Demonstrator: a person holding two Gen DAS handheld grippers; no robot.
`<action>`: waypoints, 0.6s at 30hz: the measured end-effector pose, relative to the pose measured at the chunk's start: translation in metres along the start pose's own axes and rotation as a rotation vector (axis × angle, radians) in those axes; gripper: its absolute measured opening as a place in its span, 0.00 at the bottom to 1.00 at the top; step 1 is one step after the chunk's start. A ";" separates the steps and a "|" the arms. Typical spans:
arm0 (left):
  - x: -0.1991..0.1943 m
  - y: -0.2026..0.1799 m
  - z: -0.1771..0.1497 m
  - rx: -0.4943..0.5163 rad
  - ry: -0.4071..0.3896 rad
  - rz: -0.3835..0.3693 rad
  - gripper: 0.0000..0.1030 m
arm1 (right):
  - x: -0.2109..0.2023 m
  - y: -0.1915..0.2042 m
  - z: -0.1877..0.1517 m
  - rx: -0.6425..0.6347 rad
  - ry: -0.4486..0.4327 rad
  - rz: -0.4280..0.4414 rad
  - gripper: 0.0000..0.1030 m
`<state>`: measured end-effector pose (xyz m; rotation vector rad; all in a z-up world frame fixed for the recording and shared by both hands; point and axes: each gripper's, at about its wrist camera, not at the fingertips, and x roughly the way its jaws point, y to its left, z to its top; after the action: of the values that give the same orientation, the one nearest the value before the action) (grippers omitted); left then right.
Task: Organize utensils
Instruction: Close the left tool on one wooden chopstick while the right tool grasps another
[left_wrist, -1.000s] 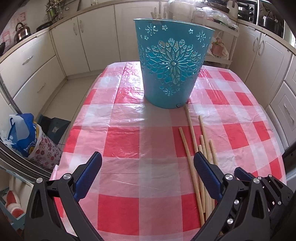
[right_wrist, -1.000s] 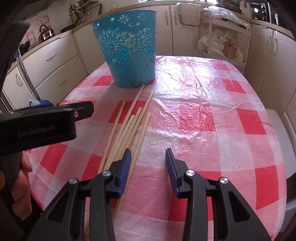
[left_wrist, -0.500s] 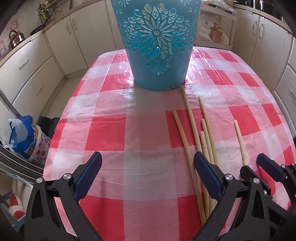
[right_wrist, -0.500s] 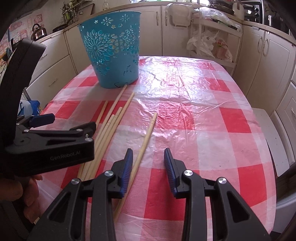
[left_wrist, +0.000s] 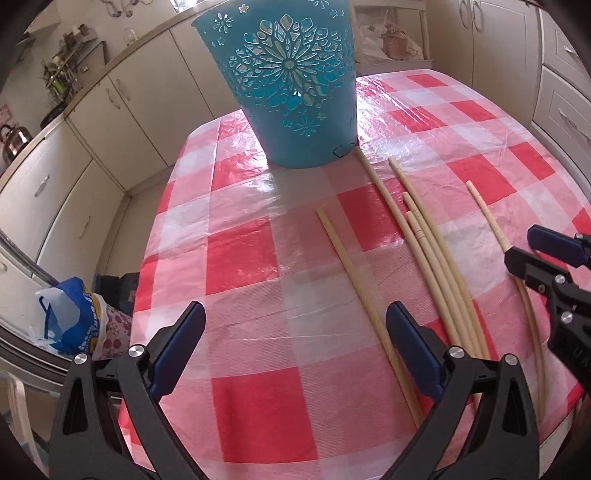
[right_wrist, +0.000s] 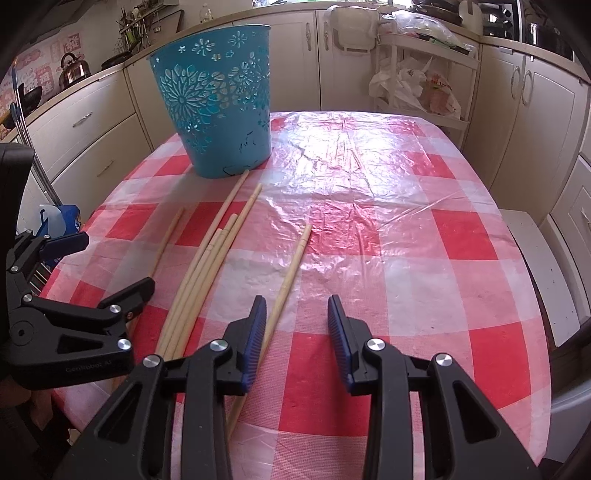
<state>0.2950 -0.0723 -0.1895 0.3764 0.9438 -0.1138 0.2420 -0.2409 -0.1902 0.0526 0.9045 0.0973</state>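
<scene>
Several pale wooden chopsticks lie on the red-and-white checked tablecloth (left_wrist: 240, 258) in front of an upright turquoise cut-out bucket (left_wrist: 291, 85). My left gripper (left_wrist: 295, 325) is open wide low over the cloth; a lone chopstick (left_wrist: 354, 280) runs under its right finger. A tight bundle (left_wrist: 439, 258) lies further right, then one separate chopstick (left_wrist: 491, 225). My right gripper (right_wrist: 295, 321) is open and empty; that separate chopstick (right_wrist: 291, 266) passes under its left finger. The bundle (right_wrist: 207, 266), the bucket (right_wrist: 218, 107) and the left gripper (right_wrist: 118, 262) show on that view's left.
Cream kitchen cabinets (right_wrist: 535, 122) ring the table. A blue-and-white bag (left_wrist: 70, 325) sits on the floor off the table's left edge. A wire rack with plastic bags (right_wrist: 417, 88) stands behind the table. A kettle (right_wrist: 74, 68) rests on the far-left counter.
One chopstick has come away from the bundle and now lies apart on its right. The left gripper has rolled and sunk nearer the cloth, so the bucket looks tilted. The right gripper hardly moved.
</scene>
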 end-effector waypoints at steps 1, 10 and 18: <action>0.001 0.003 0.001 0.014 0.001 -0.002 0.92 | 0.000 0.000 0.000 0.002 0.000 0.003 0.34; 0.018 0.016 0.029 -0.042 0.009 -0.057 0.91 | 0.009 -0.011 0.012 0.071 0.009 0.027 0.34; 0.032 0.025 0.031 -0.073 0.021 -0.179 0.66 | 0.018 -0.002 0.022 0.000 0.042 0.037 0.15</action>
<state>0.3434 -0.0585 -0.1922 0.2254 0.9983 -0.2386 0.2709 -0.2415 -0.1909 0.0677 0.9459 0.1329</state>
